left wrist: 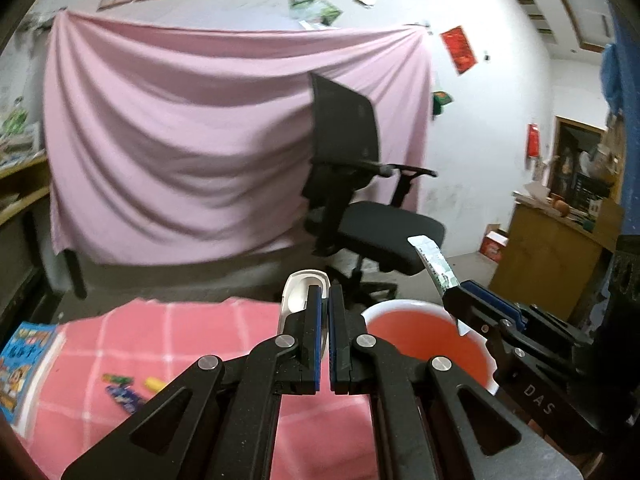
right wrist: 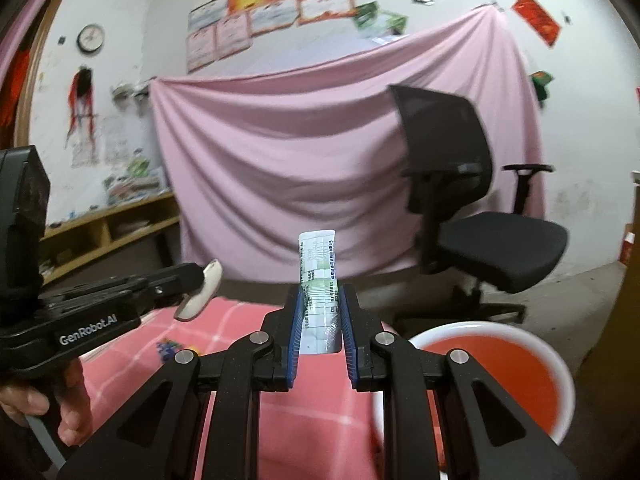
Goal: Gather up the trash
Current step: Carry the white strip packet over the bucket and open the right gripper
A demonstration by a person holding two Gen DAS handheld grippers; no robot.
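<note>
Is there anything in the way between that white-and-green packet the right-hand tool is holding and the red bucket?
Nothing visible. The right gripper holds the packet upright in its jaws, and the red bucket sits open just to its right and lower, beside the pink checked tablecloth. The left gripper, holding a white plastic piece, is off on the other side.

My room is dim and evenly lit, shadows soft. Fisheye bending curves both views' edges into black corners. Motion blur smears the office chair [left wrist: 360, 184] and pink sheet [right wrist: 320, 152].
</note>
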